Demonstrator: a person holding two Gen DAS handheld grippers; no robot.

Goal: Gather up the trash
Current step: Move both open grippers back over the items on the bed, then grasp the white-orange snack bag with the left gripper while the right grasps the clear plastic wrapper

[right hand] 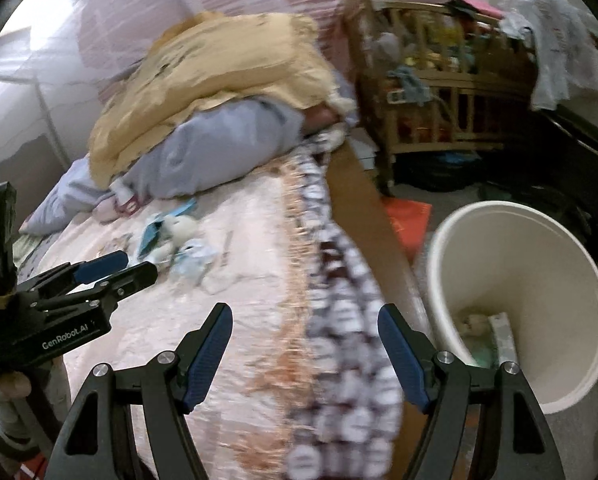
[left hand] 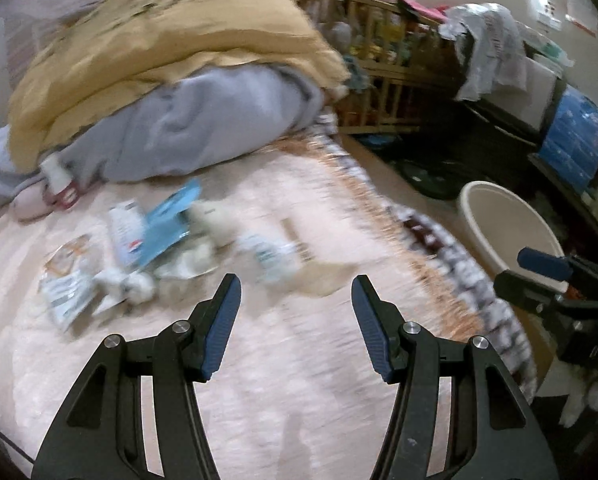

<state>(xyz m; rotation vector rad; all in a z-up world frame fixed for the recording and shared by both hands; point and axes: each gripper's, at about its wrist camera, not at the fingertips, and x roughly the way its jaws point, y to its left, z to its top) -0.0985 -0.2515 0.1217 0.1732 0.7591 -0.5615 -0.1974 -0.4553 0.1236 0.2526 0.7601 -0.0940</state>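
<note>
Several pieces of trash lie on the pink bed cover: a blue packet [left hand: 167, 222], white wrappers [left hand: 69, 276], crumpled tissue [left hand: 137, 284] and a small bottle-like item [left hand: 267, 254]. They also show in the right wrist view [right hand: 179, 240]. My left gripper [left hand: 295, 292] is open and empty, just short of the trash. My right gripper [right hand: 305, 320] is open and empty over the bed's edge, beside a white bin [right hand: 459, 252] that holds some trash [right hand: 483, 332]. The bin also shows in the left wrist view [left hand: 495, 216].
A heap of yellow and grey bedding [left hand: 171, 80] lies at the bed's far end. A wooden crib [right hand: 431, 92] full of things stands beyond the bed. An orange bag [right hand: 407, 216] lies on the floor. Both views are motion-blurred.
</note>
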